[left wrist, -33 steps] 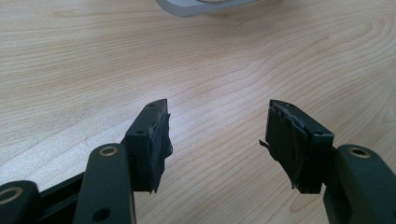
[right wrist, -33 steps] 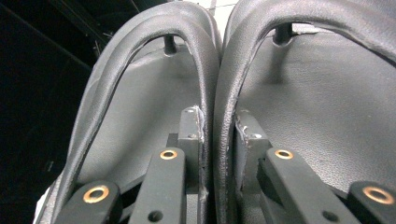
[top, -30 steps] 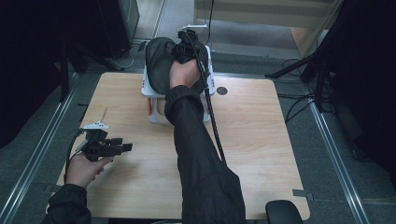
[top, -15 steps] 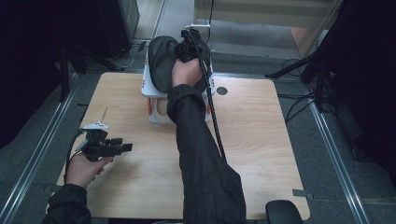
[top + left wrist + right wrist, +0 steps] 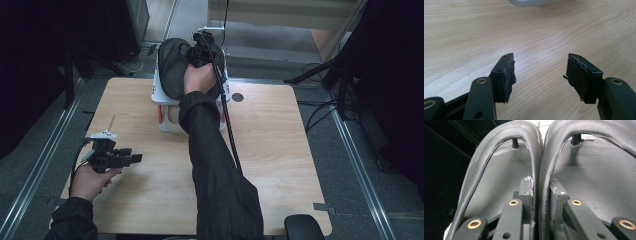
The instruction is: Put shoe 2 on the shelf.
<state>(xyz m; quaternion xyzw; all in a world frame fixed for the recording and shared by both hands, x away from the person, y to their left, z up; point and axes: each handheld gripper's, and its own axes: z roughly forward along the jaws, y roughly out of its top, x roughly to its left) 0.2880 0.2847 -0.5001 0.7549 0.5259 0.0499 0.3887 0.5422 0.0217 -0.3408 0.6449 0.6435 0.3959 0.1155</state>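
Black leather thong sandals (image 5: pixel 544 182), a pair set side by side on a white rack (image 5: pixel 161 107), have their inner straps between the right gripper (image 5: pixel 541 187) jaws, seemingly pinched; their soles run onward from the jaws. Left gripper (image 5: pixel 540 72) gapes empty, well apart.

High view: above the person's side, looking forward and down over the whole surface (image 5: pixel 280 165).
Left tool (image 5: pixel 539 75) view: close, low over bare surface, shared with high view's 8 o'clock.
Right tool (image 5: pixel 540 195) view: very close on black slippers (image 5: pixel 499 182), at high view's 12 o'clock.
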